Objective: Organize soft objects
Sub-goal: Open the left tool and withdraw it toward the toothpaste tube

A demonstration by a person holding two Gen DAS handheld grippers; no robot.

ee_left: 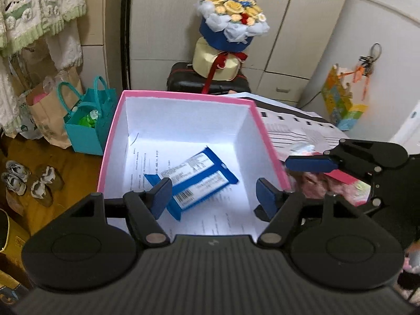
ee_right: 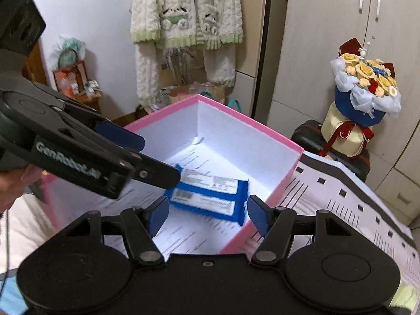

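A pink box (ee_left: 110,141) with white inner walls stands open, a printed sheet on its floor. A blue-and-white soft pack (ee_left: 199,181) lies flat on that sheet. My left gripper (ee_left: 214,197) hovers open over the box's near side, with the pack below and beyond its blue pads and untouched. In the right wrist view the same pack (ee_right: 210,197) lies in the box (ee_right: 275,183), and my right gripper (ee_right: 208,215) is open just above it, holding nothing. The left gripper's blue finger (ee_right: 120,135) reaches in from the left. The right gripper's finger (ee_left: 309,164) hangs over the box's right rim.
A patterned cover (ee_right: 354,197) lies right of the box, with blurred pink soft things (ee_left: 338,189) on it. A flower bouquet (ee_left: 233,23) sits on a black case (ee_left: 183,78) behind. Teal bags (ee_left: 86,126) and shoes (ee_left: 29,183) are on the floor at left. A fluffy garment (ee_right: 183,26) hangs on the wall.
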